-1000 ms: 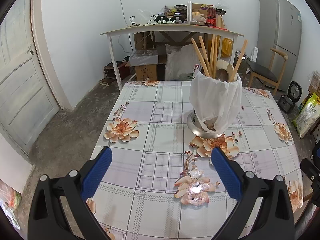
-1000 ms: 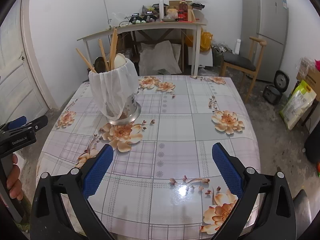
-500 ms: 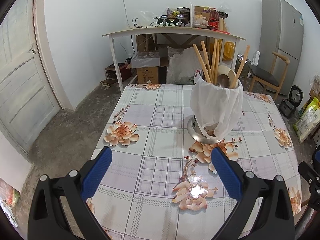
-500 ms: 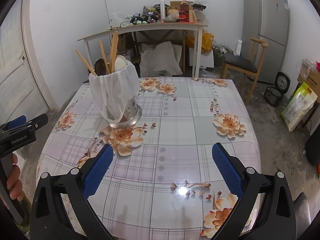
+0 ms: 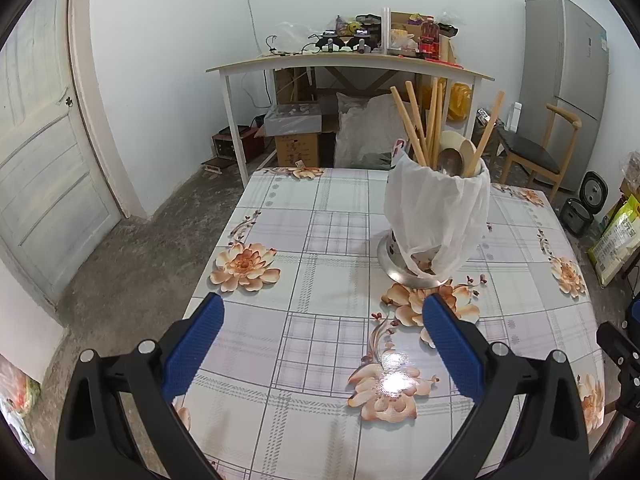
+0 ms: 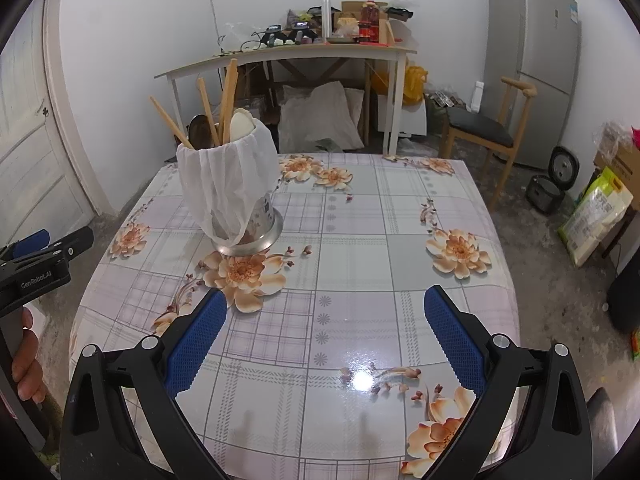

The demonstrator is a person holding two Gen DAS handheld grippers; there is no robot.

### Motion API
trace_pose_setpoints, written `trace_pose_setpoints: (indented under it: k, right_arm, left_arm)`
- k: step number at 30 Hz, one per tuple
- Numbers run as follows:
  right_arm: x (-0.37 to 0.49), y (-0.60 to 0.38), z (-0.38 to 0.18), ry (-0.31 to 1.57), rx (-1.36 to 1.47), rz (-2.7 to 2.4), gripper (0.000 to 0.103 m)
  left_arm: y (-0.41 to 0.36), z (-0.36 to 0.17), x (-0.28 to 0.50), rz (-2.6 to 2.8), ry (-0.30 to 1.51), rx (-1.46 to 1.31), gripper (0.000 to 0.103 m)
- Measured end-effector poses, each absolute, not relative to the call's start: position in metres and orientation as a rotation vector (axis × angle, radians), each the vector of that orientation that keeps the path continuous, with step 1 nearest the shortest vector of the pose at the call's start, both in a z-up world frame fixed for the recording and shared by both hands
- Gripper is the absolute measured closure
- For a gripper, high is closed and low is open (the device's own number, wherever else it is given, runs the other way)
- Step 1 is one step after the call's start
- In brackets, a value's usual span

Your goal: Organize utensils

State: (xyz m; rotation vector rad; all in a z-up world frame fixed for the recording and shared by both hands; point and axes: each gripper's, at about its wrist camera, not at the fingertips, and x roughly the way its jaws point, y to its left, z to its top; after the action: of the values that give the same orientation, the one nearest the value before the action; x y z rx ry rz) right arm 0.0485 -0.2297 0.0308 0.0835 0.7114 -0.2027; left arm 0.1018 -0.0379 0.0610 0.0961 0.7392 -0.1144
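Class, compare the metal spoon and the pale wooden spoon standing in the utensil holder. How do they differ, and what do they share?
The metal spoon is dark and shiny; the wooden spoon is pale and matt. The wooden spoon's bowl looks broader and stands a little higher than the metal spoon's. Both stand bowl-up in the holder, among wooden sticks.

Both cams sit behind their own fingers, looking fwd and down over the floral tabletop (image 5: 328,240) from its near edge. Left view sits toward the left side, door (image 5: 40,168) at frame left; utensil holder (image 5: 436,216) right of centre, fairly near. Right view sits further right, same holder (image 6: 230,192) left of centre. Shared: holder, tabletop, back desk (image 6: 288,54), fridge (image 6: 528,64), chair (image 5: 532,152). Right view also catches the left hand-held gripper (image 6: 44,256) at its left edge.
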Motion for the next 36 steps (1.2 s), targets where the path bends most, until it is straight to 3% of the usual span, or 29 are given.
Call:
trace_pose_setpoints:
  k: [36]
  right_arm:
    - [0.053, -0.234, 0.034, 0.714, 0.072, -0.227, 0.008]
  left_arm:
    - [0.002, 0.050, 0.104, -0.028, 0.751, 0.120, 0.006]
